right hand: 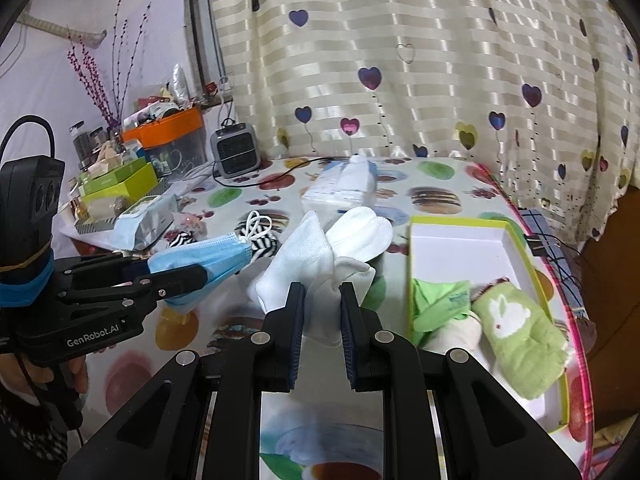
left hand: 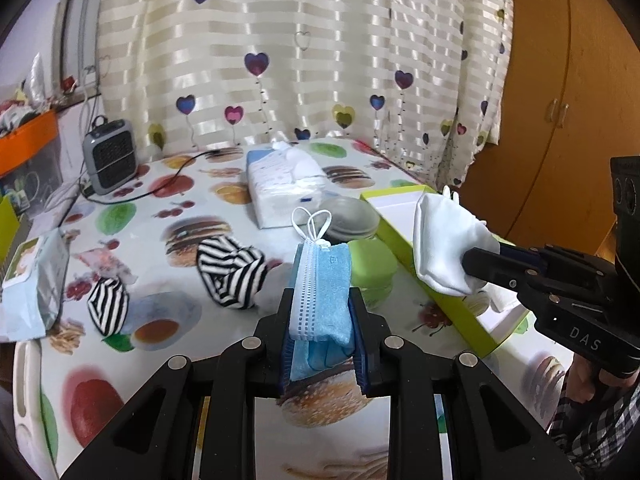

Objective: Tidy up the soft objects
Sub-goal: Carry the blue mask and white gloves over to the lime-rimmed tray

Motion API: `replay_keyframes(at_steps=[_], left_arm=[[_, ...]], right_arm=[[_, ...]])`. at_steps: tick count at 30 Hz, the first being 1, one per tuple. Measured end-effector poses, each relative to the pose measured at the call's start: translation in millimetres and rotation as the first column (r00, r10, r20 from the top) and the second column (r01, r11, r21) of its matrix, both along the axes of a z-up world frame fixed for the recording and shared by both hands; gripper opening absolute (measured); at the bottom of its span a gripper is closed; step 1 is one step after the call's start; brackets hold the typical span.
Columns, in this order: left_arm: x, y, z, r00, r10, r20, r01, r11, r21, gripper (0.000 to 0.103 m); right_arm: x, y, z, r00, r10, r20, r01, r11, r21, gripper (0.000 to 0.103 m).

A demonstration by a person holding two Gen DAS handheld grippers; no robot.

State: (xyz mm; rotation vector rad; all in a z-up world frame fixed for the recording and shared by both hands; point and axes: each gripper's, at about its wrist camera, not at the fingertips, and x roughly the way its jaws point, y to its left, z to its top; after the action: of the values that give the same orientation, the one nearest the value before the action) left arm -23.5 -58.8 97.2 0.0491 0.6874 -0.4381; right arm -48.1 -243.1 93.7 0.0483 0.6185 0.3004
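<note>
My left gripper (left hand: 321, 300) is shut on a blue face mask (left hand: 322, 288) with white ear loops, held above the table; it also shows in the right wrist view (right hand: 200, 264). My right gripper (right hand: 322, 294) is shut on white socks (right hand: 320, 256), held above the table just left of the lime-edged box (right hand: 416, 248); the socks also show in the left wrist view (left hand: 444, 240). The box holds a green rabbit towel (right hand: 516, 328) and a green cloth (right hand: 436, 300). Striped black-and-white socks (left hand: 230, 272) (left hand: 108, 304) lie on the table.
A tissue pack (left hand: 280, 184), a grey round pad (left hand: 350, 220), a green soft case (left hand: 372, 268), a wipes pack (left hand: 36, 280) and a small grey heater (left hand: 110, 156) with its cable sit on the fruit-print tablecloth. A curtain hangs behind; a wooden wardrobe stands right.
</note>
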Motion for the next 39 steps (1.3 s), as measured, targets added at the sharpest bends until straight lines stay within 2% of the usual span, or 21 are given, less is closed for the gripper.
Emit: replay_keyframes(at_steps=[15, 29, 39], left_arm=[[17.6, -63.5, 10.2, 0.992, -0.124, 0.018, 0.124, 0.992, 0.012, 0.023], [34.0, -102.2, 14.3, 0.981, -0.191, 0.020, 0.191, 0.982, 0.012, 0.023], [56.1, -138.7, 5.9, 0.969, -0.245, -0.007, 0.245, 0.969, -0.009, 0.023]], right_arm=[[-6.8, -61.3, 5.0, 0.992, -0.128, 0.005, 0.128, 0.992, -0.008, 0.018], [-11.7, -112.8, 13.3, 0.970, -0.243, 0.018, 0.244, 0.970, -0.025, 0.018], [6.6, -136.9, 10.7, 0.961, -0.277, -0.007, 0.276, 0.960, -0.054, 0.018]])
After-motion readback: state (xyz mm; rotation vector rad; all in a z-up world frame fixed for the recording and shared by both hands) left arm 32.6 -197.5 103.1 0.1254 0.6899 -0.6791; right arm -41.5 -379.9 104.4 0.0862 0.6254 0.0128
